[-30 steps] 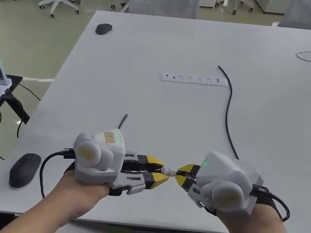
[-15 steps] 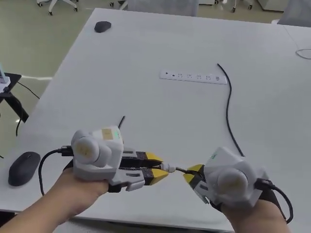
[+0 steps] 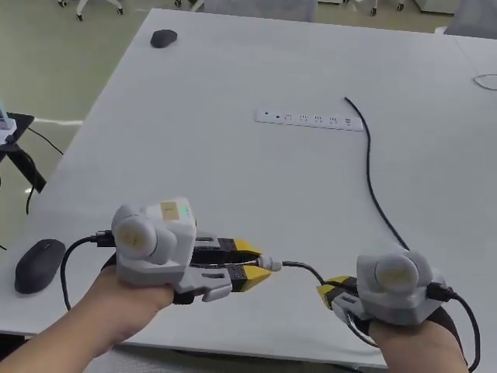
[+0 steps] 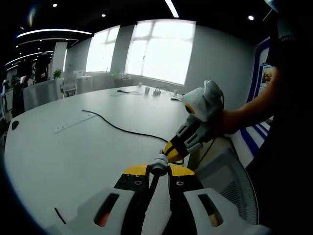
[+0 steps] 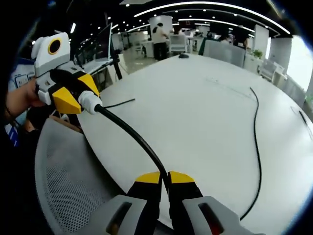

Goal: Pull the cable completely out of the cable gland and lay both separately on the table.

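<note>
Cable gland (image 5: pixel 88 100): small white fitting, pinched at the tips of the left gripper (image 3: pixel 256 273), whose yellow jaws are nearly closed on it. The black cable (image 5: pixel 132 134) leaves the gland's nose and sags across the gap to the right gripper (image 5: pixel 164 178), whose jaws are clamped tight on it, well apart from the left. The cable is still threaded, so the pull is judged unfinished. Both grippers hang over the near edge of the white table (image 3: pixel 233 171). A power strip (image 3: pixel 309 121) and its cord (image 3: pixel 369 171) lie far beyond the tips. Risks: the smooth cable slides through the right jaws. The gland twists out of its shallow tip hold. On sudden release either part drops off the edge.
</note>
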{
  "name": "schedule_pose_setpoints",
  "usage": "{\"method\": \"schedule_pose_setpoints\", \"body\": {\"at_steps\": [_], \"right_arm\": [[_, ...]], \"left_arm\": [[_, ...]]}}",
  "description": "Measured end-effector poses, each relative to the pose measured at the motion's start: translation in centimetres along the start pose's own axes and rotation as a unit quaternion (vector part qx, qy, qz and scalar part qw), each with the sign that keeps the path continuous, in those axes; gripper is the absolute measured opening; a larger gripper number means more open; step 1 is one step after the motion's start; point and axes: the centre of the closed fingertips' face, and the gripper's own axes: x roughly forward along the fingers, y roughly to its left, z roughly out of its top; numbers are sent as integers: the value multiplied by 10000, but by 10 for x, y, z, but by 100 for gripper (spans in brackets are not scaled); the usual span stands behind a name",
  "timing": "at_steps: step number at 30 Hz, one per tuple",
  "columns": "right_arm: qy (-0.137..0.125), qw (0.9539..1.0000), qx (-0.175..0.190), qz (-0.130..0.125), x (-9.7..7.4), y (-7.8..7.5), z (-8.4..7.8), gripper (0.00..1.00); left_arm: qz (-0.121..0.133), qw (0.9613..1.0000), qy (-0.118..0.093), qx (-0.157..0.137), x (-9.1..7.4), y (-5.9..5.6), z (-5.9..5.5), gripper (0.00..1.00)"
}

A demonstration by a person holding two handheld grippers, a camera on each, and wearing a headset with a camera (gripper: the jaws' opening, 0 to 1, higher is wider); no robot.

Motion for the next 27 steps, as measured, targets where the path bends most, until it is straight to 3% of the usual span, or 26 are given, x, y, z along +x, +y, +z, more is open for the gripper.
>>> {"method": "schedule_pose_setpoints", "body": {"at_steps": [8, 21, 27], "right_arm": [[37, 9998, 180, -8, 2, 3, -7, 0], [-122, 9999, -63, -2, -4, 5, -2, 0], [-268, 9989, -372, -45, -9, 7, 4, 1]], "left_arm": [[-17, 10000, 30, -2, 2, -4, -4, 15], [34, 10000, 12, -42, -3, 0, -2, 15], [73, 10000, 14, -52, -6, 3, 0, 15]]}}
